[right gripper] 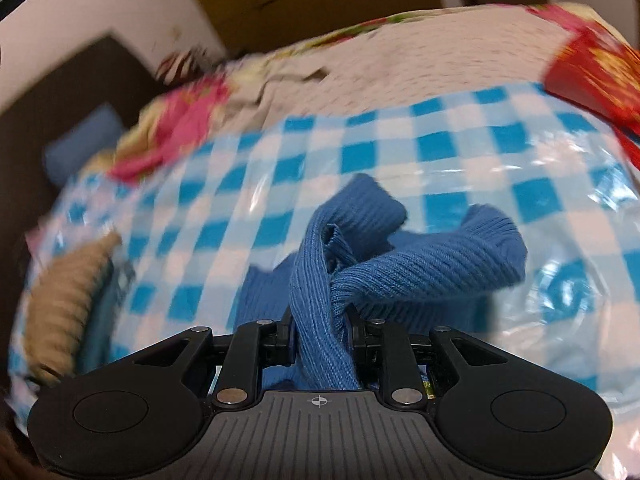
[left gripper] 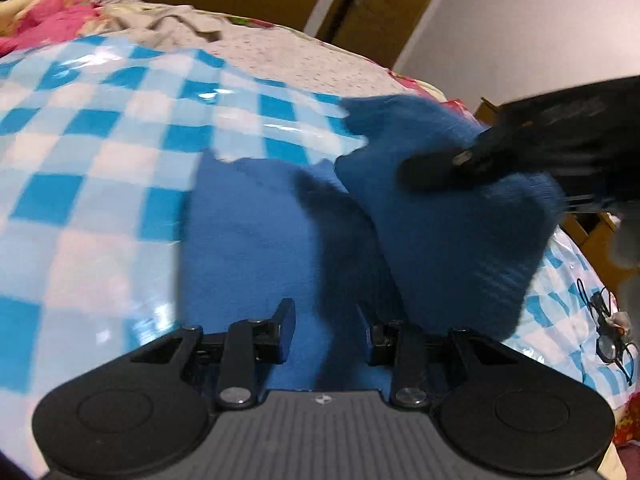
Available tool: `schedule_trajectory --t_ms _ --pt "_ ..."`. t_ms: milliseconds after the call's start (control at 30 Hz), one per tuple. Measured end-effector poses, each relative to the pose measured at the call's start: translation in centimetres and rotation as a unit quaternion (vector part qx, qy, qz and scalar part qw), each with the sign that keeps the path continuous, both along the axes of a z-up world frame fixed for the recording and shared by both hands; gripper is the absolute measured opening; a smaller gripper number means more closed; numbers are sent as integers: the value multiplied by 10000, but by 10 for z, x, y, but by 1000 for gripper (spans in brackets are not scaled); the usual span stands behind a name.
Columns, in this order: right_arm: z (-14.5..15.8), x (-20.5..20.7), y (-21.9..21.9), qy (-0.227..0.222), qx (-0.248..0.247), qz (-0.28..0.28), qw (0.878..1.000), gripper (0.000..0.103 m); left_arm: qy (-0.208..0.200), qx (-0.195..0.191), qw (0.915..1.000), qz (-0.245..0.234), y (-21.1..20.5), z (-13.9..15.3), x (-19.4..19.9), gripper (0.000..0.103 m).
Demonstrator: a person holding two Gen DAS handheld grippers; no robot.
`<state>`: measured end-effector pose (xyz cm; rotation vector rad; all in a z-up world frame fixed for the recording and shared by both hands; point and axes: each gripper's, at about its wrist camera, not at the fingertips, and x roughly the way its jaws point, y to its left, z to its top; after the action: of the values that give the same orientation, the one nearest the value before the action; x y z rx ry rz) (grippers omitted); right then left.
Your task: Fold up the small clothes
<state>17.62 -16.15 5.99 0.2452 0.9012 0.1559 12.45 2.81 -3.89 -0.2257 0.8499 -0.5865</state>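
A blue knit garment [left gripper: 256, 240] lies on a blue-and-white checked plastic sheet [left gripper: 80, 152]. My left gripper [left gripper: 326, 320] hovers just above the flat part of it, its jaws apart and nothing between them. My right gripper [right gripper: 320, 332] is shut on a bunched fold of the blue knit garment [right gripper: 420, 272] and holds it lifted off the checked sheet [right gripper: 400, 152]. In the left wrist view the right gripper [left gripper: 436, 170] shows at the right, with a raised flap of the garment hanging from it. Both views are motion-blurred.
The sheet covers a bed with a dotted white cover [left gripper: 304, 56] and pink bedding [left gripper: 44, 20] at the far side. Black glasses [left gripper: 608, 336] lie on the sheet at the right. A beige knit item [right gripper: 68, 300] lies at the left. A red patterned cloth [right gripper: 596, 76] lies at the far right.
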Motion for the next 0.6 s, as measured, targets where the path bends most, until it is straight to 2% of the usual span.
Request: schedule_trajectory --t_ms 133,233,367,500,600 --pt "-27 12 32 336 -235 214 9989 22 327 -44 9995 6 18 -19 -6 44" --pt "-36 12 47 444 -304 293 9981 25 382 -166 9991 -43 20 -20 -3 44" --pt "-33 6 61 340 -644 569 9957 29 506 -365 9980 -19 28 -21 -2 45" --pt "-33 1 70 378 -679 820 9936 32 578 -467 9972 33 37 -19 -6 45" --pt "-27 -5 71 335 -518 915 9939 34 562 -490 9972 83 46 -19 -15 45"
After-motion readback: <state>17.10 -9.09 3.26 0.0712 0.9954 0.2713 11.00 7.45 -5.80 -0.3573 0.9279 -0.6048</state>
